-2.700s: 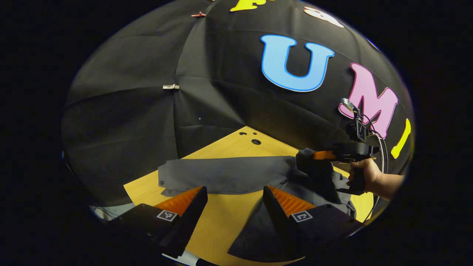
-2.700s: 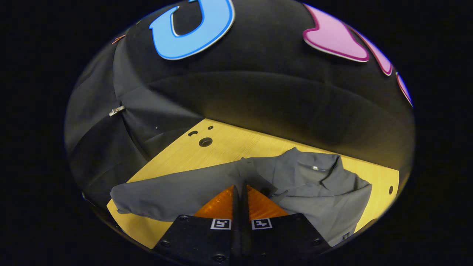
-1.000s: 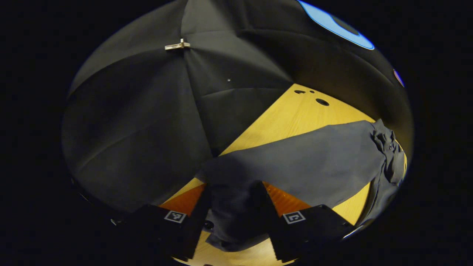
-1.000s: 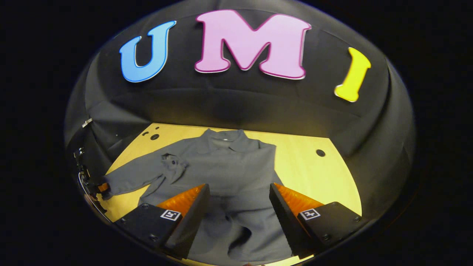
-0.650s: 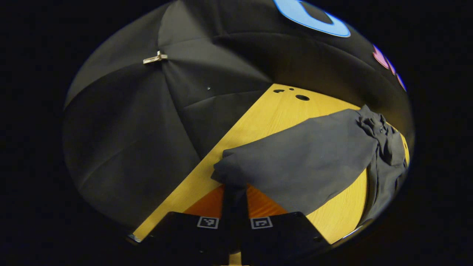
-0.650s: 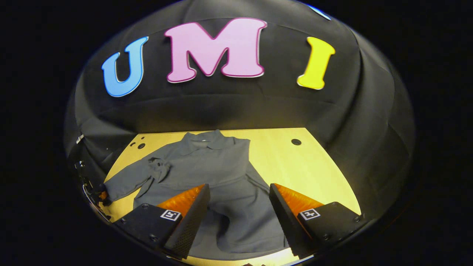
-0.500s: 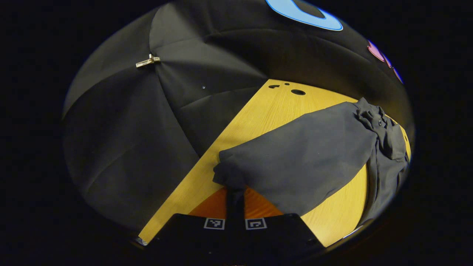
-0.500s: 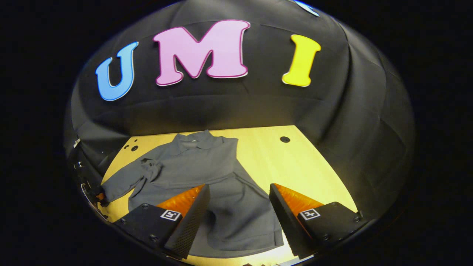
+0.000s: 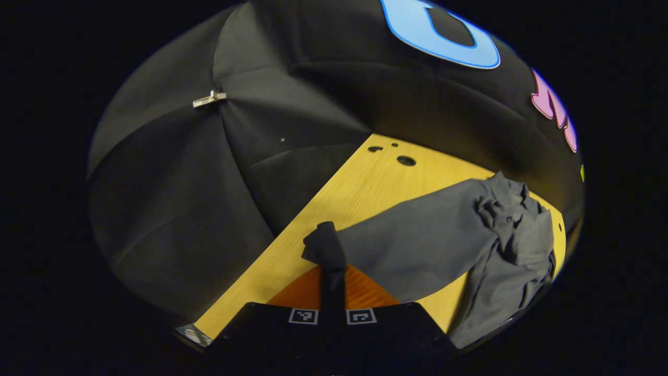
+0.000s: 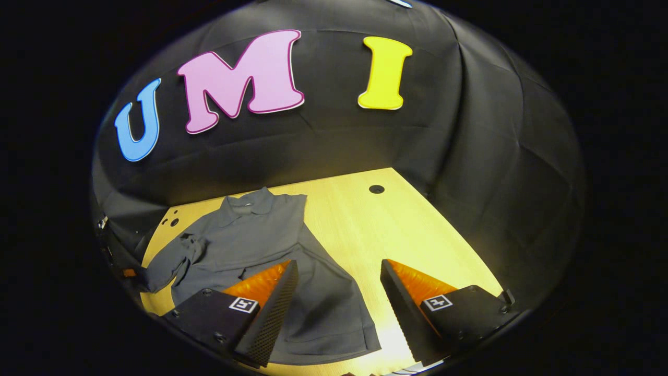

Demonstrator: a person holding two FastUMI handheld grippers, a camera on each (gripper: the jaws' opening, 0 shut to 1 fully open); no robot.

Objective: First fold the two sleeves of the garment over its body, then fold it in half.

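Your left gripper (image 9: 332, 279) is pinched tight on the end of the sleeve (image 9: 417, 245). The cuff sticks up right past its tips. From there the sleeve runs away to the right, to a bunched-up lump of cloth (image 9: 503, 211) on the grey garment (image 10: 250, 237). The garment lies on the yellow wooden table (image 10: 386, 230).

Your right gripper (image 10: 336, 292) is wide open and holds nothing. The bottom part of the garment lies under its left finger, and bare table lies under its right finger.

Dim booth, warm overhead light, fisheye-bent edges, sharp
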